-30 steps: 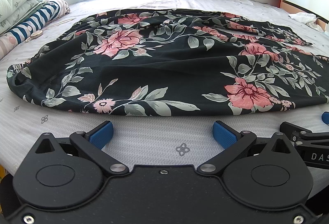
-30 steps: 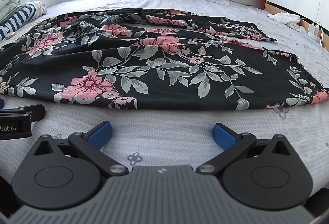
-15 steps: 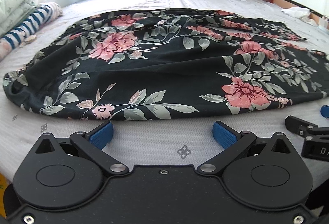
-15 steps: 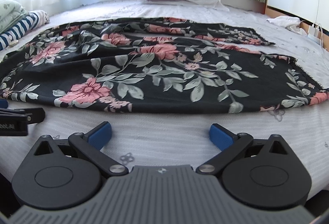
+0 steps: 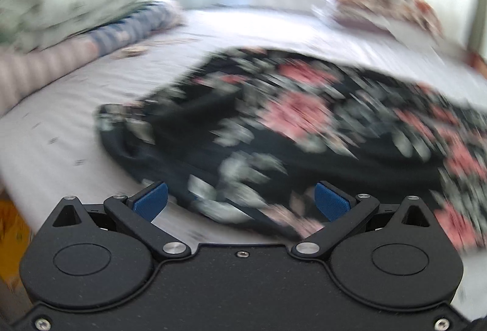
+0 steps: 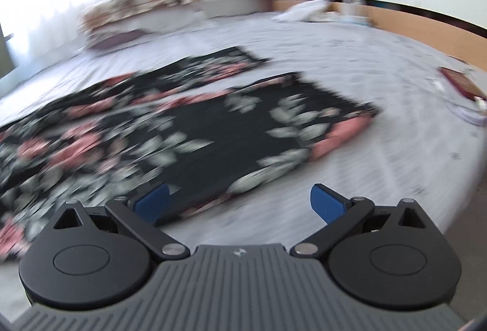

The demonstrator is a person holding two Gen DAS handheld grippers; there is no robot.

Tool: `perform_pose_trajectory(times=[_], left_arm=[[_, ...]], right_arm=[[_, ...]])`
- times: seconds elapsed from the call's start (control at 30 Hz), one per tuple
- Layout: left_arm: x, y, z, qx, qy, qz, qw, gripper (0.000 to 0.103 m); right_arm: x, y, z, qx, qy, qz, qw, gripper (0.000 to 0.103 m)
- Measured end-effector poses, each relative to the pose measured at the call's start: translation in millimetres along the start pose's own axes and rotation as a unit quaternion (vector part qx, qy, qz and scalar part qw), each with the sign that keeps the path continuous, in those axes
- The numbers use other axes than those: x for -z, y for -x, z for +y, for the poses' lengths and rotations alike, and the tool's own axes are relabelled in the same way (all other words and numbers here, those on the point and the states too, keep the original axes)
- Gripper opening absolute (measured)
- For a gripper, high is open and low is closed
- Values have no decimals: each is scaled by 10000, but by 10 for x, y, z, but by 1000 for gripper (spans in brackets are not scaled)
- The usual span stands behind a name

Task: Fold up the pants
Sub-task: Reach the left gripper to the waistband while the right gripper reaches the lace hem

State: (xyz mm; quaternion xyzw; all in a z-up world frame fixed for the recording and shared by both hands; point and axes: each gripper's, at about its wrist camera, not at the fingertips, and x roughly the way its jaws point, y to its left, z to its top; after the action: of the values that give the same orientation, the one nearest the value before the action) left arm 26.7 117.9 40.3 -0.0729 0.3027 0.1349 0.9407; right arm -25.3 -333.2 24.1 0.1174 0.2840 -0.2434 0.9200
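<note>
Black pants with pink flowers and grey-green leaves [image 5: 289, 130] lie spread flat on the white bed; both views are motion-blurred. My left gripper [image 5: 240, 200] is open, its blue pads either side of the near edge at the waist end, the cloth between them but not pinched. In the right wrist view the two leg ends [image 6: 274, 124] point to the far right. My right gripper [image 6: 239, 201] is open over the bed, its left pad [image 6: 152, 203] at the near leg's edge and its right pad over bare sheet.
Folded bedding, striped and floral [image 5: 67, 14], is stacked at the bed's left side. Pillows [image 5: 380, 5] lie at the head, also in the right wrist view [image 6: 137, 17]. A wooden bed rail [image 6: 411, 23], white cloth [image 6: 304, 10] and a dark red object [image 6: 459, 83] lie to the right.
Both grippers have swung apart and moved up to the pants: the left toward the waist end, the right toward the leg ends. Each has dropped out of the other's view. Both stay open.
</note>
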Motion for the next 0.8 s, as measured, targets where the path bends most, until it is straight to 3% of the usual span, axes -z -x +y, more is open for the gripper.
perform_pose_trajectory(times=[0.13, 0.27, 0.47, 0.7, 0.8], left_arm=[[-160, -245, 331, -521, 428, -11, 9977, 103], [-265, -453, 572, -932, 678, 13, 9933, 103], [-261, -799, 822, -1250, 1252, 292, 9838, 103], [-263, -942, 761, -1355, 913, 243, 9863, 102], [-291, -959, 763, -1318, 934, 265, 9865, 99]], right_arm=[[-128, -200, -328, 443, -496, 70, 9978, 103], [-200, -365, -614, 562, -893, 101, 9944, 103], [-340, -605, -811, 82, -1006, 255, 9946, 103], [-531, -847, -728, 4, -910, 478, 9947, 102], [-613, -920, -759, -144, -983, 558, 9935, 88]])
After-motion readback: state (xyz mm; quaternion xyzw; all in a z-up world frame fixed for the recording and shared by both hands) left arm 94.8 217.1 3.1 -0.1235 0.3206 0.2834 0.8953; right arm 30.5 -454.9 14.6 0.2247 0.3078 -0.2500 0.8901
